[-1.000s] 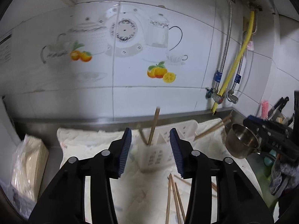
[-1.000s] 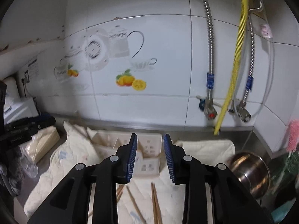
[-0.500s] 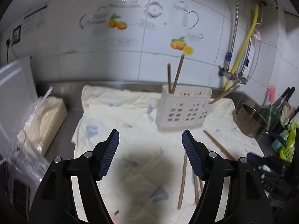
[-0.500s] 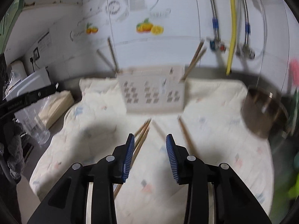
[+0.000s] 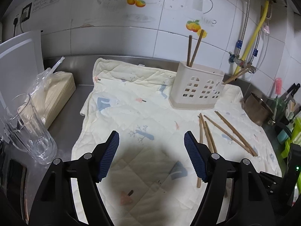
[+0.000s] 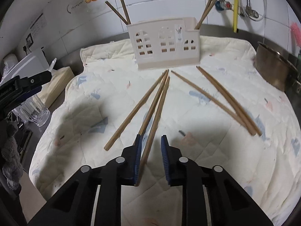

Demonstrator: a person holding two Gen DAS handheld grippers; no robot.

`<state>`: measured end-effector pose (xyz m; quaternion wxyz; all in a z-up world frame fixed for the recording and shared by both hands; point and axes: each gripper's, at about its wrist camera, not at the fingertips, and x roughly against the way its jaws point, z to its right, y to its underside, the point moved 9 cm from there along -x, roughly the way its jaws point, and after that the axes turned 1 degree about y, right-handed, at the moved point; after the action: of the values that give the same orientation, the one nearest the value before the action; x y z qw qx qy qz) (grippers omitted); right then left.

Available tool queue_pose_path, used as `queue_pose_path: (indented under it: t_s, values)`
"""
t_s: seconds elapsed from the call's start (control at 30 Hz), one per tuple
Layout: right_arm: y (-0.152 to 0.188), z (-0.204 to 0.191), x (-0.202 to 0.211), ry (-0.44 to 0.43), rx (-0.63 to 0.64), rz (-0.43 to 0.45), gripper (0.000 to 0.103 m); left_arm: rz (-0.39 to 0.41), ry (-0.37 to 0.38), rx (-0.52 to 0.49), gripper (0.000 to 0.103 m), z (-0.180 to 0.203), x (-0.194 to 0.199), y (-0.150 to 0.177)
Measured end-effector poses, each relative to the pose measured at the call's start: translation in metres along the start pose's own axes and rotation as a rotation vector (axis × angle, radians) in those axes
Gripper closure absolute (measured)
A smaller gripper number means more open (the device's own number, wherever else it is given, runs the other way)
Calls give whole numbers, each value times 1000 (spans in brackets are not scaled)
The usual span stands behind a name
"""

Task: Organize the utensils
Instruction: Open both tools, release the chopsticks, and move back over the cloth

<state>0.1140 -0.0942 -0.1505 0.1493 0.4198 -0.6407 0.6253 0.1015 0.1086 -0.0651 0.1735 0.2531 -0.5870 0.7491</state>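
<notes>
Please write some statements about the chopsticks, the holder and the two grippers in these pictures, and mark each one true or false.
1. The white holder stands upright on the quilted cloth. True.
2. The holder has no chopsticks in it. False: two chopsticks stick out at one end and two more at the other end.
3. Six loose chopsticks lie on the cloth in front of the holder. True.
4. The left gripper is shut on a chopstick. False: its fingers stand wide apart with nothing between them.
5. The right gripper is down over the near end of one chopstick. True.
6. A glass mug lies tipped over on the cloth. False: it stands upright, off the cloth.
</notes>
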Motion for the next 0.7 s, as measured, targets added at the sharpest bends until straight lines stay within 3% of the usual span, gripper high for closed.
queue_pose_path:
  t_s: [0.7]
  values:
    - [13, -4, -34, 74, -69, -63, 92, -66, 37, 24, 31, -19, -14, 20]
